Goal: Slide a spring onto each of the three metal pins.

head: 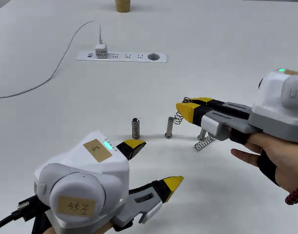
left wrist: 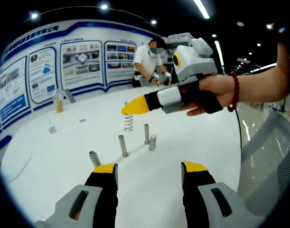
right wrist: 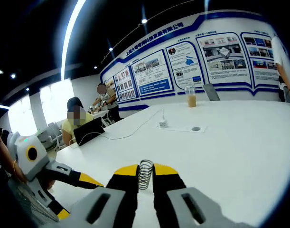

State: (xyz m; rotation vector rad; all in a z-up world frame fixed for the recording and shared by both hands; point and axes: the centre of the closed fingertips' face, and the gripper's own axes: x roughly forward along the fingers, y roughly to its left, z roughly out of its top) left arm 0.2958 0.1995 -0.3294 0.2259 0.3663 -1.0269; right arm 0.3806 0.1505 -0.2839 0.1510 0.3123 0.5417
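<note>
The right gripper (head: 182, 108) clamps a small coiled steel spring (head: 178, 117) close beside a bare upright metal pin (head: 169, 126). The left gripper (head: 153, 164) hovers nearer, jaws wide apart, by a spring-covered pin (head: 135, 128) standing further left.

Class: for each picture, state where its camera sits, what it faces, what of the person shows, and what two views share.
Head view: headset, facing down at the white workbench; left gripper, right gripper, a hand.
Left gripper view: along its open jaws toward grey metal pins; the right gripper's hand.
Right gripper view: along jaws shut on a coiled steel spring, facing a white power strip.
Shared: the white power strip, also in head view.
</note>
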